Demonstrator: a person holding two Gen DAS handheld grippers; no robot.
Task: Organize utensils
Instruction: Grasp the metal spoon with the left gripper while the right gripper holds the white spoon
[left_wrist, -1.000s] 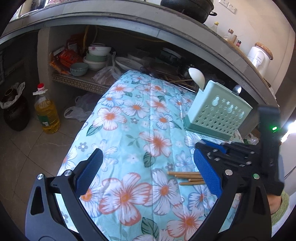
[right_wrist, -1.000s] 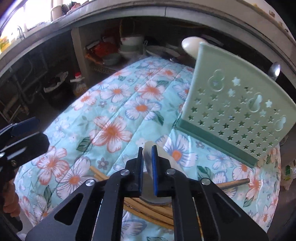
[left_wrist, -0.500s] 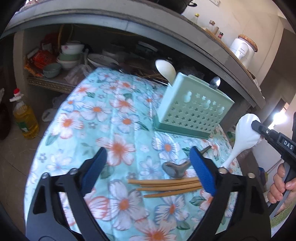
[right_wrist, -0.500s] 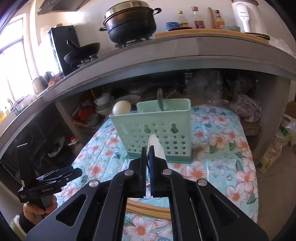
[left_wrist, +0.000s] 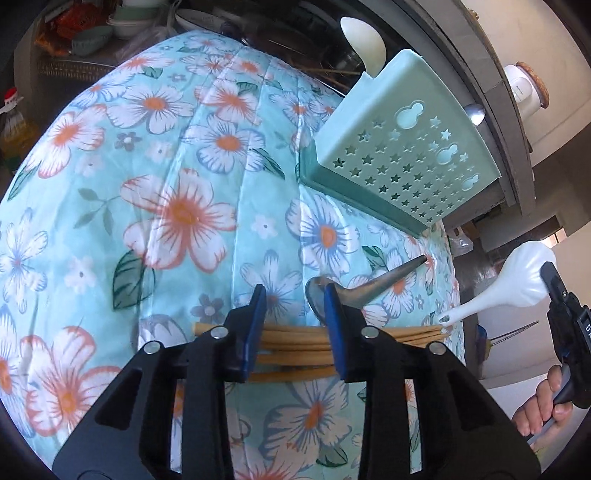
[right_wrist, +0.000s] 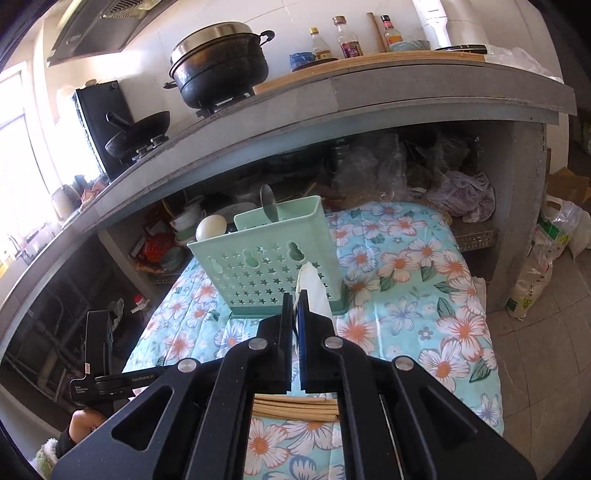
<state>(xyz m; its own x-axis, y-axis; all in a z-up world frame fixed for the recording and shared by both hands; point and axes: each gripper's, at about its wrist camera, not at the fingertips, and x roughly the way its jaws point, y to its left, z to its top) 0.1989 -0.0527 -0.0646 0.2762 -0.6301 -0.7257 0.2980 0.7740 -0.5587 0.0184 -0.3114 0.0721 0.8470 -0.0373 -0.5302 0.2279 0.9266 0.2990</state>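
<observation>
A mint-green perforated utensil holder (left_wrist: 402, 162) (right_wrist: 273, 266) stands on the floral cloth, with a white spoon (left_wrist: 364, 44) and a metal spoon (right_wrist: 269, 206) upright in it. Several wooden chopsticks (left_wrist: 295, 339) (right_wrist: 295, 408) and a metal spoon (left_wrist: 365, 288) lie on the cloth. My left gripper (left_wrist: 295, 314) is partly open, low over the chopsticks, its pads astride them. My right gripper (right_wrist: 295, 314) is shut on a white plastic spoon (right_wrist: 312, 288) (left_wrist: 517, 284) and holds it in the air in front of the holder.
The floral cloth (left_wrist: 177, 206) covers a low table in front of a concrete counter (right_wrist: 369, 107) with a pot and bottles on top. Bowls (left_wrist: 122, 22) and bags sit under the counter. An oil bottle (left_wrist: 11, 125) stands on the floor at left.
My left gripper has dropped onto the chopsticks and narrowed its jaws. My right gripper has lifted the white spoon off the cloth and up to the right of the table.
</observation>
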